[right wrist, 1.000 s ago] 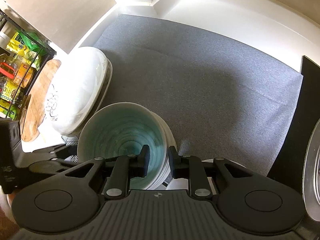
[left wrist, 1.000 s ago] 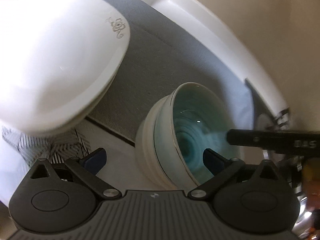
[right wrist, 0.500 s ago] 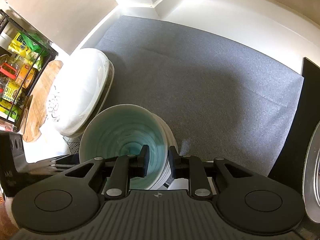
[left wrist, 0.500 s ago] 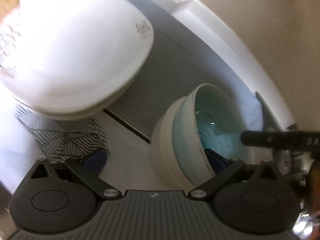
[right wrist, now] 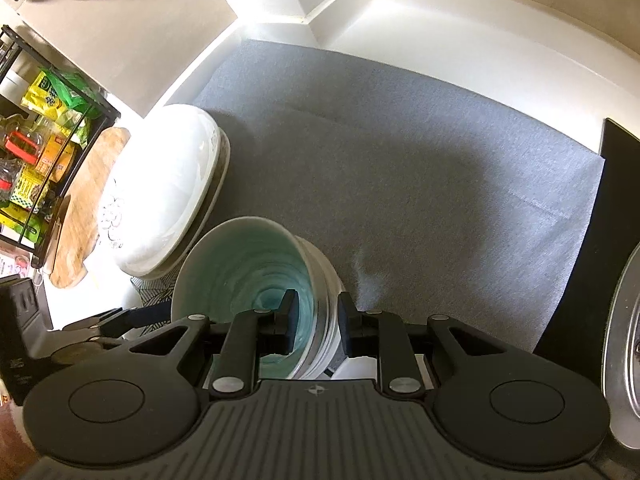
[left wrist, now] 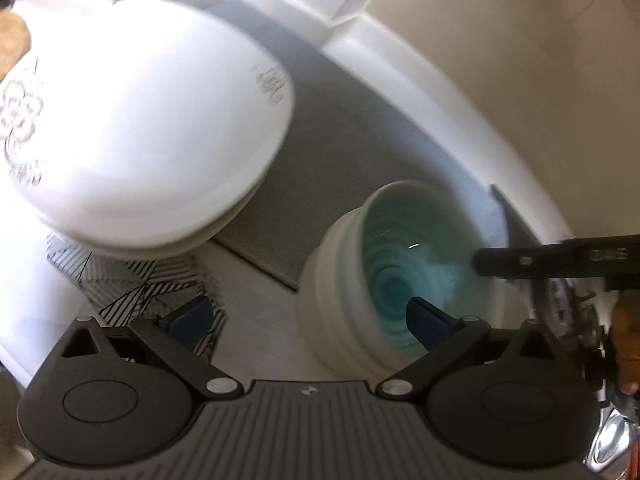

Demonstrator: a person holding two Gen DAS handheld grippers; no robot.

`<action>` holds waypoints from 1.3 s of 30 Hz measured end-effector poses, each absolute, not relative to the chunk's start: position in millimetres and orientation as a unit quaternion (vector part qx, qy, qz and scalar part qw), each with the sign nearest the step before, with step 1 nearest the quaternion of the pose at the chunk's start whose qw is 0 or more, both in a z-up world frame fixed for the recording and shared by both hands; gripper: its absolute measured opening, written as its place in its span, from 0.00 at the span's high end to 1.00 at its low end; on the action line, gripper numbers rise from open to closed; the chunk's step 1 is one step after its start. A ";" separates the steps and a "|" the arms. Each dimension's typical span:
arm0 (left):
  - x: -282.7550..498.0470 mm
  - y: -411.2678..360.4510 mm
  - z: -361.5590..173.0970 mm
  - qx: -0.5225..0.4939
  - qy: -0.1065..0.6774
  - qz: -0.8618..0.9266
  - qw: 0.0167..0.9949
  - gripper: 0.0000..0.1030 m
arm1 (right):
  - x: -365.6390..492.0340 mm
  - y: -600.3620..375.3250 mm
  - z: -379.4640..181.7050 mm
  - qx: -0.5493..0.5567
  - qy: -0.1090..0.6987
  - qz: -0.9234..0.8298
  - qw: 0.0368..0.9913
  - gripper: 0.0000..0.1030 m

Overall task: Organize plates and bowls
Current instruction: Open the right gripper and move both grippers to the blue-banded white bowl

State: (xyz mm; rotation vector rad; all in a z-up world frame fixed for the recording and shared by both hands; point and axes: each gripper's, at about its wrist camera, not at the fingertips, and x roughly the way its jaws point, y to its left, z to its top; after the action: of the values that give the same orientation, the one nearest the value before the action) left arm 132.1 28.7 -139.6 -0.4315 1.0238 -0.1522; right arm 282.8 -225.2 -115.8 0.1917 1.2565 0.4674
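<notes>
A stack of cream bowls with a teal-glazed inside [right wrist: 256, 276] stands at the near edge of a grey mat [right wrist: 420, 152]. My right gripper [right wrist: 316, 326] is shut on the stack's right rim, one finger inside the top bowl, one outside. The stack also shows in the left wrist view [left wrist: 400, 276], with the right gripper's finger [left wrist: 552, 258] over it. My left gripper [left wrist: 308, 320] is open, beside and left of the stack, holding nothing. A stack of white plates with a flower print [right wrist: 160, 188] sits left of the bowls, large in the left wrist view [left wrist: 140, 132].
A striped cloth [left wrist: 132, 292] lies under the plates. A round wooden board [right wrist: 80, 216] and a black wire rack with food packets [right wrist: 36, 136] stand at the left. White wall ledges [right wrist: 460, 8] border the mat. A metal lid [right wrist: 624, 344] shows at the right.
My left gripper has drawn back from the bowls and plates, which look smaller and farther. My right gripper keeps its grip on the bowl rim; the bowls have shifted slightly right.
</notes>
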 end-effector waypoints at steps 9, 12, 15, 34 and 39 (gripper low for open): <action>133.3 13.9 -113.2 -0.190 0.464 -0.086 0.861 0.00 | 283.6 -228.7 -119.4 0.097 0.576 0.216 0.783 0.76; 136.8 3.4 -92.9 -0.181 0.447 -0.097 0.870 0.00 | 277.7 -236.1 -105.9 0.106 0.553 0.230 0.794 0.74; 141.5 -9.3 -75.0 -0.165 0.435 -0.115 0.878 0.00 | 268.4 -257.1 -92.6 0.120 0.532 0.216 0.810 0.63; 230.2 -173.0 -83.3 0.152 0.535 -0.298 0.776 0.02 | 155.2 -331.8 -121.3 0.174 0.541 0.073 0.820 0.59; 242.3 -201.0 -107.2 0.209 0.559 -0.318 0.737 0.13 | 150.4 -331.9 -136.6 0.198 0.543 0.054 0.814 0.59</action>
State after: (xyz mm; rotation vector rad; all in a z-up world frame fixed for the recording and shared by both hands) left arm 242.3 -201.0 -107.2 0.4590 1.2277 -0.6982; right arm 150.4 -331.9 -136.6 0.4232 1.1598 0.1155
